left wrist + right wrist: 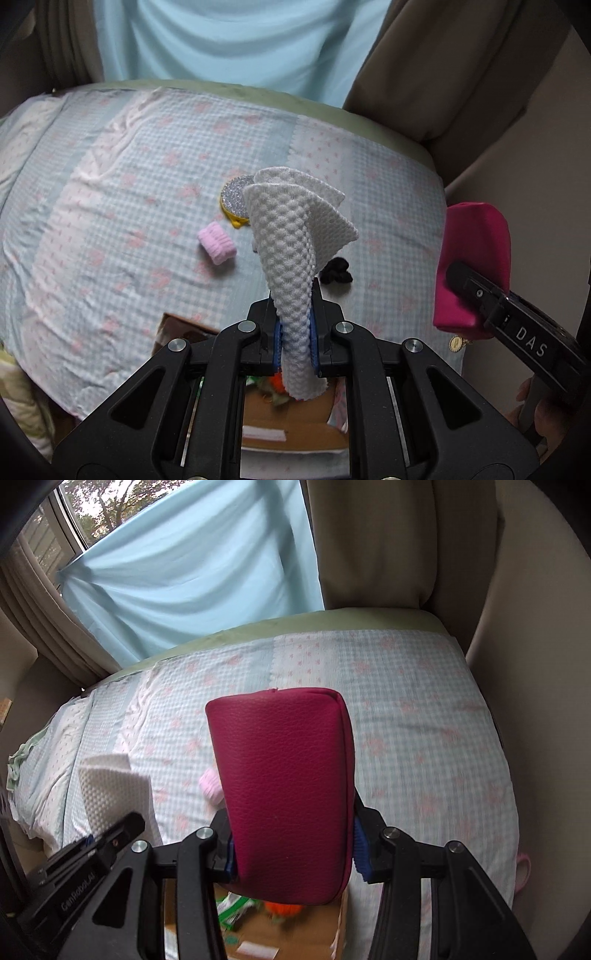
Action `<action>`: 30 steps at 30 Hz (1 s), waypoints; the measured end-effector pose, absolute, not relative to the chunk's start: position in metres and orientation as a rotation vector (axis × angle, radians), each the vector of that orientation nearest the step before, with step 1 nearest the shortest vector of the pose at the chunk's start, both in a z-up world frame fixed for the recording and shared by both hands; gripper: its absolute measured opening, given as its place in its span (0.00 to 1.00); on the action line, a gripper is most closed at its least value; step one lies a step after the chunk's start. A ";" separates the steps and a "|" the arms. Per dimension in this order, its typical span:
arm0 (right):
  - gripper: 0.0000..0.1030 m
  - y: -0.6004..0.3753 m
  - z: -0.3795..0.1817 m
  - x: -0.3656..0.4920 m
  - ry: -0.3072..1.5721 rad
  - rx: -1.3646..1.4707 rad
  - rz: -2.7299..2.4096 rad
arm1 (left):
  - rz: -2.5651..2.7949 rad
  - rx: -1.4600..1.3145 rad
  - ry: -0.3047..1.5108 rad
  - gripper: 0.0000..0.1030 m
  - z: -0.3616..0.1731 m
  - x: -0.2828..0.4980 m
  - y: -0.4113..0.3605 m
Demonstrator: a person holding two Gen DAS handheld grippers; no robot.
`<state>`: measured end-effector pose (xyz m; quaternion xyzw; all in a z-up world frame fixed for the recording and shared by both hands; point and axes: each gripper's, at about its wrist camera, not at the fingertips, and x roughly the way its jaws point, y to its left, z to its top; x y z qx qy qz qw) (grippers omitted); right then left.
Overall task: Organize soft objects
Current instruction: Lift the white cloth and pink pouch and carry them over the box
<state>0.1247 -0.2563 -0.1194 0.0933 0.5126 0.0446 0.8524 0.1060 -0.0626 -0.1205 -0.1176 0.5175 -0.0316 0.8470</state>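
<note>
My left gripper (pixel 295 332) is shut on a white waffle-textured cloth (pixel 291 236) that stands up folded above the bed; the cloth also shows in the right wrist view (pixel 114 794). My right gripper (pixel 295 849) is shut on a magenta leather pouch (pixel 288 790), held up over the bed edge; the pouch also shows at the right of the left wrist view (pixel 472 258). On the bed lie a pink fuzzy band (pixel 217 244), a silver glitter disc on yellow (pixel 236 197) and a black scrunchie (pixel 336 276).
The bed has a blue-and-pink checked quilt (pixel 110 221). A cardboard box (pixel 295 938) with an orange item and a green-white item sits below both grippers at the bed's near edge. Blue curtain (pixel 184 583) and beige drapes stand behind the bed.
</note>
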 end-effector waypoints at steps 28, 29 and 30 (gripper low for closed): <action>0.42 -0.184 -0.195 -0.017 1.260 0.304 -0.026 | -0.299 0.018 1.316 0.09 -0.215 0.011 -0.024; 0.42 -0.182 -0.202 -0.019 1.273 0.305 -0.032 | -0.310 0.037 1.325 0.09 -0.222 0.010 -0.027; 0.42 -0.182 -0.212 -0.018 1.291 0.305 -0.040 | -0.323 0.057 1.333 0.09 -0.230 0.010 -0.029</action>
